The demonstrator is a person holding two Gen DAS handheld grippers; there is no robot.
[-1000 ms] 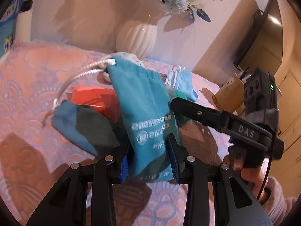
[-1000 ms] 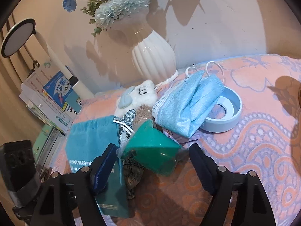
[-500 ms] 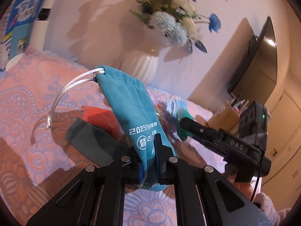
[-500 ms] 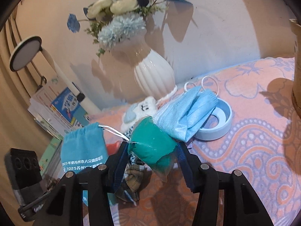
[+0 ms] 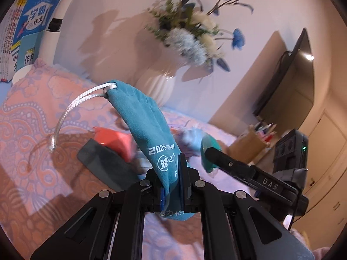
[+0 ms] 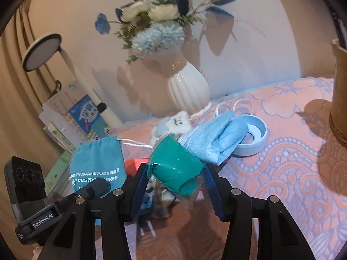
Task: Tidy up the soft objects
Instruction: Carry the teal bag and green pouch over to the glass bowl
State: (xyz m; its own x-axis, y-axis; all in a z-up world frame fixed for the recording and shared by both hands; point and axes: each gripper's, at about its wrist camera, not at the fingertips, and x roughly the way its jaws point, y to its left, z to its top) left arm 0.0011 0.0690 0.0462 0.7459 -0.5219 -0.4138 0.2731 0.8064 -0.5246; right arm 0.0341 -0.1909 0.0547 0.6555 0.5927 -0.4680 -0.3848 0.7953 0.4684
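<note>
Left gripper (image 5: 173, 186) pinching teal drawstring pouch (image 5: 147, 127) above patterned cloth (image 5: 32, 130), right gripper (image 6: 175, 184) clamped on green wrapped bundle (image 6: 175, 169), blue face mask (image 6: 214, 138) just behind.

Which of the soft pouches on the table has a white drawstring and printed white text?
The teal drawstring pouch, pinched in the left gripper. The dark grey pouch lying on the cloth shows no text, and the green bundle in the right gripper is plastic-wrapped.
</note>
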